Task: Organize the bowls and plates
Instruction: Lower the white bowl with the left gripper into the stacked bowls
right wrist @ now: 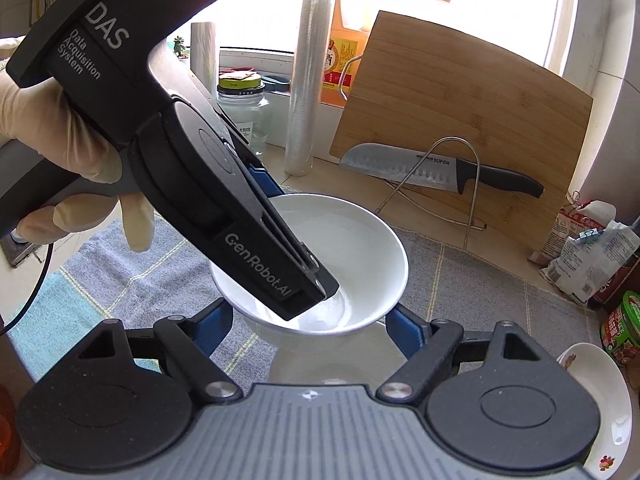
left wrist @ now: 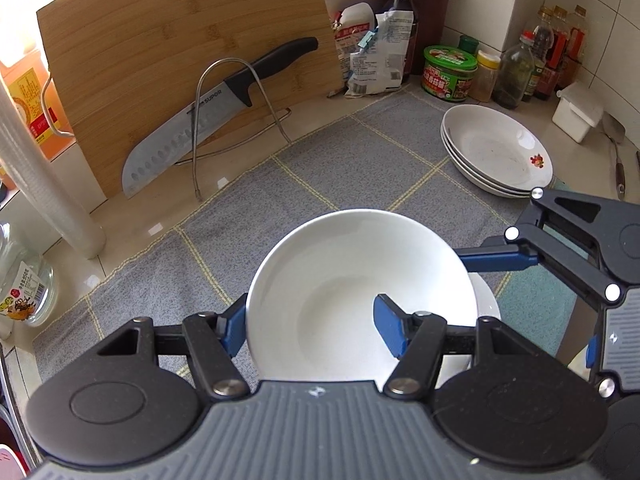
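A white bowl (left wrist: 352, 272) sits over a second white dish (left wrist: 486, 300) on the grey cloth (left wrist: 320, 172). My left gripper (left wrist: 310, 328) has one blue finger outside the bowl's left rim and one inside it, gripping the wall. In the right wrist view the same bowl (right wrist: 360, 248) shows with the left gripper's body reaching into it. My right gripper (right wrist: 308, 320) is open, its blue fingers spread on either side below the bowl. A stack of white plates (left wrist: 496, 148) lies at the right rear.
A bamboo cutting board (left wrist: 180, 60) leans at the back with a knife (left wrist: 208, 112) on a wire rack. Sauce bottles and jars (left wrist: 520, 60) line the right wall. A plastic wrap roll (left wrist: 44, 172) and an oil bottle (left wrist: 28, 100) stand at left.
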